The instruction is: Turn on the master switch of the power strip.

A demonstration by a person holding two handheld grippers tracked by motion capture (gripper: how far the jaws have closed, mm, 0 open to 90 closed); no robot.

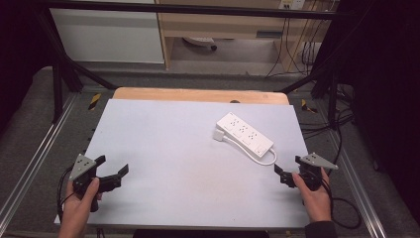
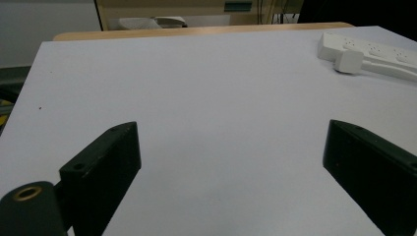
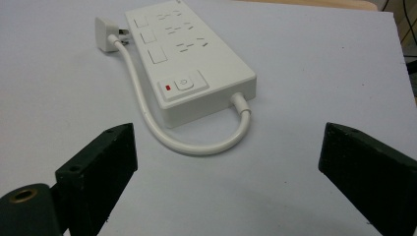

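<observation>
Two hand-held grippers, left hand-held gripper (image 1: 113, 166) and right hand-held gripper (image 1: 285, 170), rest released at the desk (image 1: 163, 144) edge; the white power strip (image 1: 244, 134) lies just ahead of the right one, apparently awaiting pickup.

White power strip (image 1: 244, 134) flat on table, cord (image 3: 162, 132) looped to plug (image 3: 104, 32)

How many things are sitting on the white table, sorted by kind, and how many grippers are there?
Power strip with its cable and plug: 1
Grippers: 2, left gripper and right gripper, both open
Total: 3
</observation>
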